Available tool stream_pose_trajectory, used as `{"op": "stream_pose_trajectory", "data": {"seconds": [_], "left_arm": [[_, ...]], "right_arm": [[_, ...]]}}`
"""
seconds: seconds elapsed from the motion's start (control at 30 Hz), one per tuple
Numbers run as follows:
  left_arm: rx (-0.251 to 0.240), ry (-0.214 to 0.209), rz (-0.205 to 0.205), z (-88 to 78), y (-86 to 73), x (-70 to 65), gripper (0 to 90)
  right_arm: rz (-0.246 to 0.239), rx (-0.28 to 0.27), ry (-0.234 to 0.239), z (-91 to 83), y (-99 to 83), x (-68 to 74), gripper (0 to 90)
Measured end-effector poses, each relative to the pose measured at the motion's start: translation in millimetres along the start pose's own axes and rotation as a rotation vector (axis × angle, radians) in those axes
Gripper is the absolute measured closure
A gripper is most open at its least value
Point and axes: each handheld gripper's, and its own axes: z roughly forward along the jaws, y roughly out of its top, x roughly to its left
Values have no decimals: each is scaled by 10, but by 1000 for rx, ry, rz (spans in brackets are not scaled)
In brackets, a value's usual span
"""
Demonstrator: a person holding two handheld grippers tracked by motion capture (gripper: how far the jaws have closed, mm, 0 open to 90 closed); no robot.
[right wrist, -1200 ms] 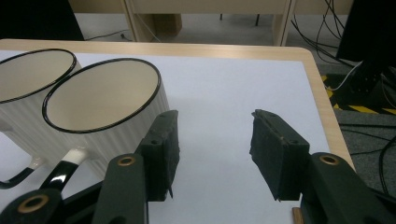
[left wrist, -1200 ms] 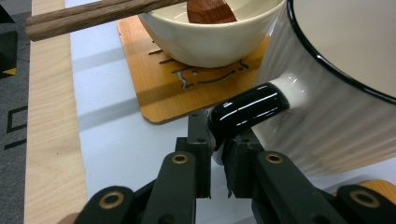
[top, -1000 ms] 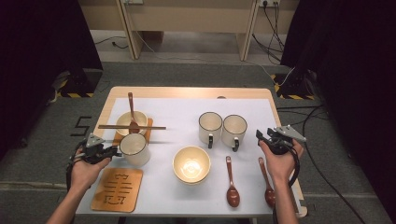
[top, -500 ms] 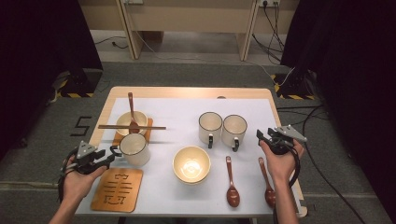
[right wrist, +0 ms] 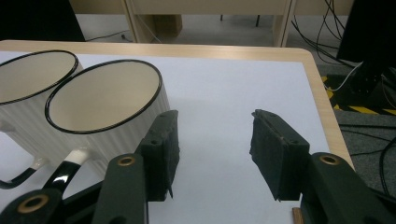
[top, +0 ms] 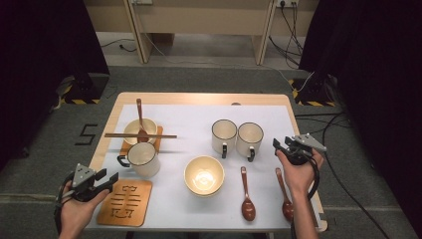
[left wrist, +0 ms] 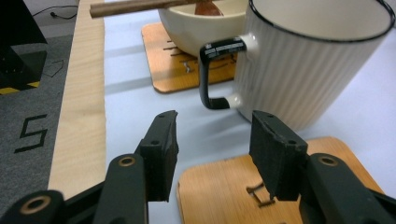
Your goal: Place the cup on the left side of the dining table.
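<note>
- The left gripper (top: 110, 180) is backing away from the ribbed mug (top: 144, 159) toward the near left table (top: 199, 98) corner; its jaws have just been opening and are now standing wide with nothing between them
- Compared with a second ago, the mug is standing free, handle pointing left, just beyond the empty wooden coaster (top: 124, 201), so the placing step is looking finished
- The right gripper (top: 279, 146) is hovering open and empty beside the two mugs (top: 237, 137)
- A painted "5" (top: 85, 134) is showing on the floor; the coaster's cut-out marks are not readable
</note>
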Motion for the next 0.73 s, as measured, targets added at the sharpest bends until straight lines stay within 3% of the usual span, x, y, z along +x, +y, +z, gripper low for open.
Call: {"op": "stream_pose_trajectory", "data": {"seconds": [0.33, 0.5, 0.73], "left_arm": [[-28, 4, -13, 7, -213, -95, 498], [-59, -11, -11, 0, -235, -145, 489], [-67, -12, -21, 5, -258, -135, 483]], "right_arm": [[-5, 7, 1, 19, -10, 15, 517], [-6, 7, 2, 20, -9, 13, 517], [-8, 6, 3, 23, -6, 16, 516]]}}
